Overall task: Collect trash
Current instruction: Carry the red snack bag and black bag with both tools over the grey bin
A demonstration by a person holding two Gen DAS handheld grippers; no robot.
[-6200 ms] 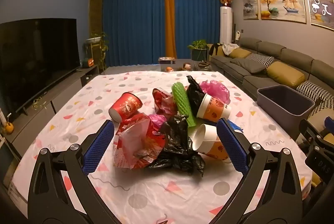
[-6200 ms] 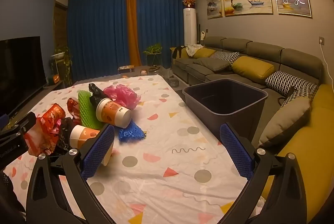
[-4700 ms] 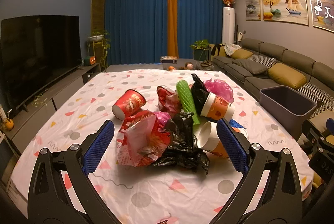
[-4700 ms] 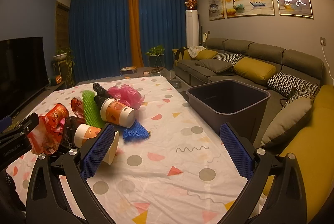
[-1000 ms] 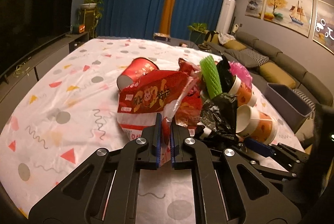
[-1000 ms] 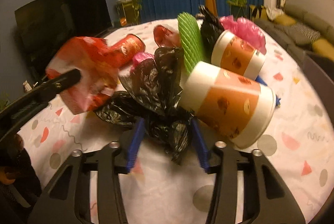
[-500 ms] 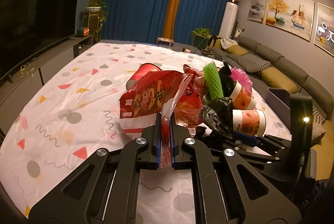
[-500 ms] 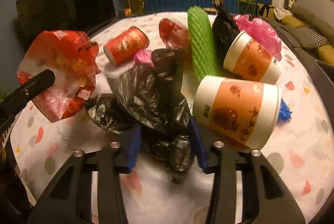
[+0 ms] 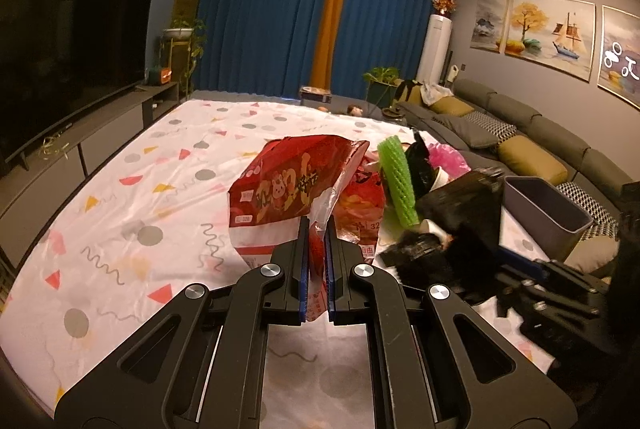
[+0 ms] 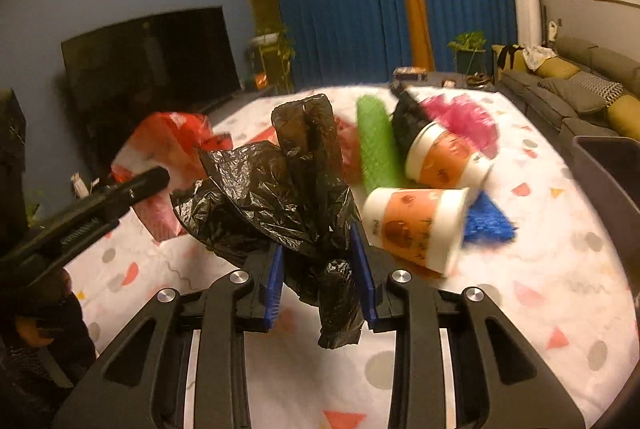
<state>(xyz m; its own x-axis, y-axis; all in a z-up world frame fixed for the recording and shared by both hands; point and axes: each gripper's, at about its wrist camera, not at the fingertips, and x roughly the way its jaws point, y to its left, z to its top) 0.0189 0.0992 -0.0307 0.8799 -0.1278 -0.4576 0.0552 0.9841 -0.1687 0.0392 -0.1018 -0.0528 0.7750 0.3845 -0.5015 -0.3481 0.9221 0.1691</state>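
Note:
My left gripper (image 9: 316, 229) is shut on the lower edge of a red snack bag (image 9: 288, 189), which hangs above the patterned tablecloth (image 9: 160, 189). In the right wrist view the same red bag (image 10: 168, 145) shows at the left. The jaws of my right gripper (image 10: 318, 249) are closing on a crumpled black plastic bag (image 10: 288, 185); its blue pads press the bag from both sides, clear of the table. Left on the table are two orange paper cups (image 10: 416, 225) lying on their sides, a green foam net (image 10: 374, 149), a pink bag (image 10: 464, 121) and a blue foam net (image 10: 488, 217).
A grey bin (image 9: 548, 217) stands off the table's right edge, in front of a long sofa (image 9: 532, 149). A TV on a low cabinet (image 9: 72, 41) runs along the left side. Blue curtains close off the far end of the room.
Both grippers, open over the pile seconds ago, now hold bags. In the last second the right jaws narrowed on the black bag and lifted it; the red bag rose a little.

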